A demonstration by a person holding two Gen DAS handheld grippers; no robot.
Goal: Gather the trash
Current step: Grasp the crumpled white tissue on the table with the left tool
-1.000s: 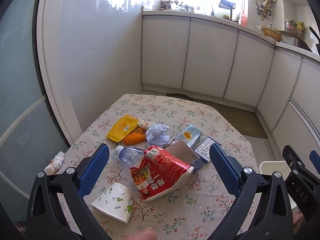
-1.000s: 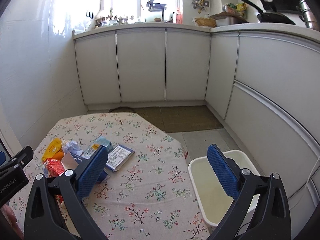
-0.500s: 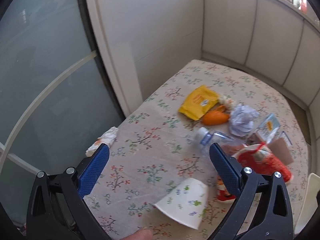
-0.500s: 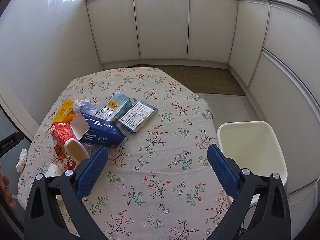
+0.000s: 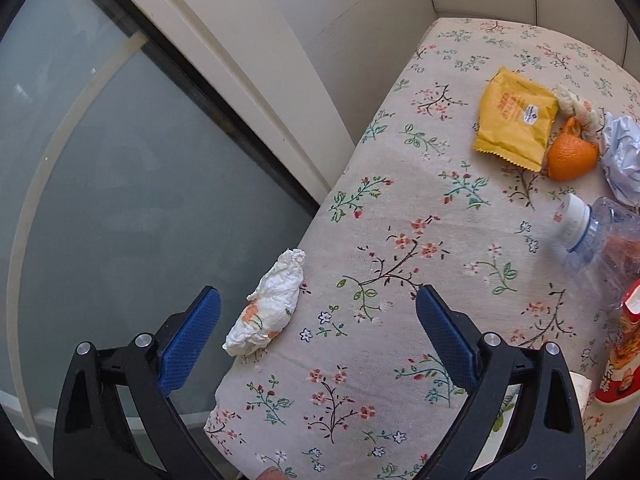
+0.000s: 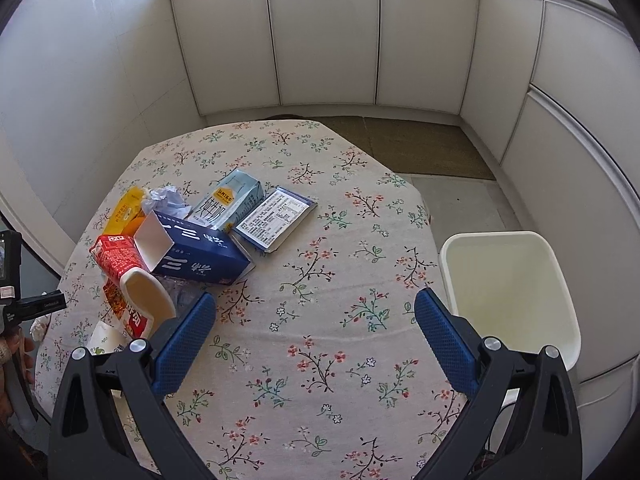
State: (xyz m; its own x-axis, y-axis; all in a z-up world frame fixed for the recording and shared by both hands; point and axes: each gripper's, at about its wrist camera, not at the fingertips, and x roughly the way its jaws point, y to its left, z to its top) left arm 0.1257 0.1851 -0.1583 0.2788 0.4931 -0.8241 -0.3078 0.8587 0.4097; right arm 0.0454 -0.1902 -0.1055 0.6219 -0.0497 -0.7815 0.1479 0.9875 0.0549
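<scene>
The left hand-held gripper [image 5: 318, 312] points steeply down over the near left edge of the desk [image 5: 400, 360], its blue pads spread wide; the jaws have just been closing slightly, and nothing is pressed between them. A crumpled white tissue [image 5: 267, 308] lies at the very edge of the floral cloth, within the span of the jaws, close to the left pad but not touched by it. Beyond it, across bare cloth, a clear plastic bottle [image 5: 592, 232] with a white cap lies on its side, and a red carton [image 5: 624, 344] sits at the right border of the view. Farther off, a yellow snack packet [image 5: 514, 124] lies flat with an orange peel [image 5: 572, 158] just beside it and a ball of crumpled paper [image 5: 622, 160] to the right.

The right hand-held gripper [image 6: 316, 320] hangs wide open and empty above the cloth. Near its left pad the red carton [image 6: 120, 268] lies tipped with its mouth open, touching an open dark blue box [image 6: 196, 252]. Behind these rest a pale blue milk carton [image 6: 232, 200] and a flat packet with a printed label [image 6: 274, 218]. A white bin [image 6: 512, 292] stands on the floor just beside the desk's right edge. White cabinets [image 6: 328, 36] line the far wall.
</scene>
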